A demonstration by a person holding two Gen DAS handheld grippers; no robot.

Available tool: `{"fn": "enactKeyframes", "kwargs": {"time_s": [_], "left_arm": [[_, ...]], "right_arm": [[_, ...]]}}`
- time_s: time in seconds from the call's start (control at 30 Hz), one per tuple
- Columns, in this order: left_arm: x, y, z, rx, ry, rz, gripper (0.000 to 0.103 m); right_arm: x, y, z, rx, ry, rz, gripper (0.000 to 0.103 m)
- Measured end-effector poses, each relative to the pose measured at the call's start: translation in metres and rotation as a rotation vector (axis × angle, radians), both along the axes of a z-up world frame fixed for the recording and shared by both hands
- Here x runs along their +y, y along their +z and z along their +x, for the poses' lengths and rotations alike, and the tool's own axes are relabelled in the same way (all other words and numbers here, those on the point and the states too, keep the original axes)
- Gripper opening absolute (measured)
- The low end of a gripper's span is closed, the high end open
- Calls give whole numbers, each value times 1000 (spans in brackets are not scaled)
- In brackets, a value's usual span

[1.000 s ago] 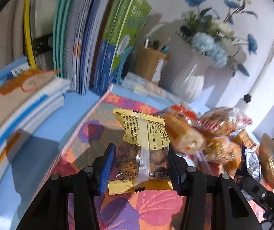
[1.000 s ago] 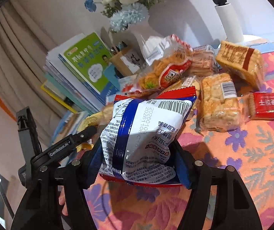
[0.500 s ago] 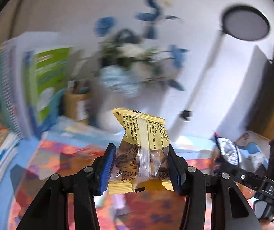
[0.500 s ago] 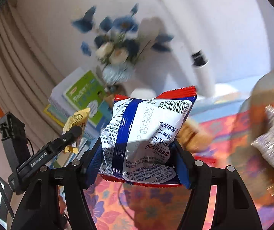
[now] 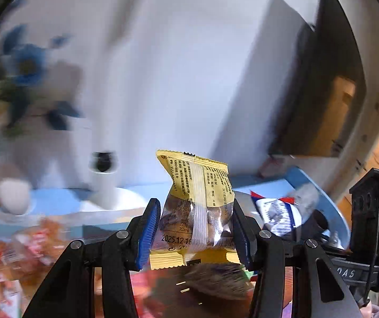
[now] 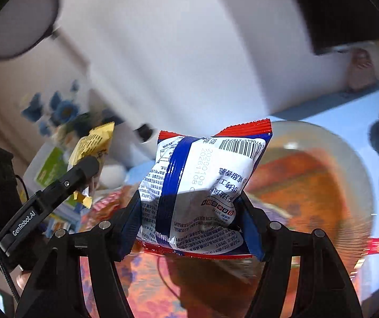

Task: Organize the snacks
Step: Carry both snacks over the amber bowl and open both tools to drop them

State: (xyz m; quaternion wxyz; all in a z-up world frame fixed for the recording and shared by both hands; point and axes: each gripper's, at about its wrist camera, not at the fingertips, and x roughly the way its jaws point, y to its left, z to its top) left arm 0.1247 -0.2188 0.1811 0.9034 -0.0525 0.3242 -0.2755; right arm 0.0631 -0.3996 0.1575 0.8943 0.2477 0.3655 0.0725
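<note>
Left gripper [image 5: 195, 228]: black plastic arms with round silver screws; ridged blue pads [image 5: 149, 234] on the fingers; right gripper [image 6: 190, 221]: the same black arms, silver screws, dark blue pads; white letters "GenRobot.AI" on one black bar; a thin black cable at the side.

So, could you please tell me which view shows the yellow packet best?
The left wrist view: the yellow packet sits sharp and centred. The right wrist view shows it small, blurred and partly hidden.

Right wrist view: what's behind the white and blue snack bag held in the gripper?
Behind the white and blue snack bag, clamped in the right gripper, a clear round container stands on the floral cloth. The bag covers its left side, and blur hides any contents.
</note>
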Motion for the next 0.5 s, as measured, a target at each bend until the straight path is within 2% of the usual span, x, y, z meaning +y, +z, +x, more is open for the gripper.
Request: {"fn": "enactKeyframes", "kwargs": {"time_s": [0.17, 0.2, 0.23, 0.3, 0.4, 0.5], "left_arm": [[-58, -31, 21, 120, -119, 27, 53], [-69, -39, 25, 151, -128, 70, 62], [-78, -46, 28, 174, -116, 132, 72], [-80, -52, 28, 159, -87, 193, 78], [-70, -49, 21, 128, -61, 224, 84], [-52, -47, 18, 104, -34, 243, 85]], "right_arm": [[-28, -19, -8, 51, -62, -10, 72], [-30, -22, -8, 73, -71, -6, 75], [-34, -27, -9, 103, -94, -11, 86], [-37, -27, -14, 116, -135, -32, 89], [-40, -21, -21, 93, -166, -28, 89], [-34, -12, -25, 66, -185, -18, 90]]}}
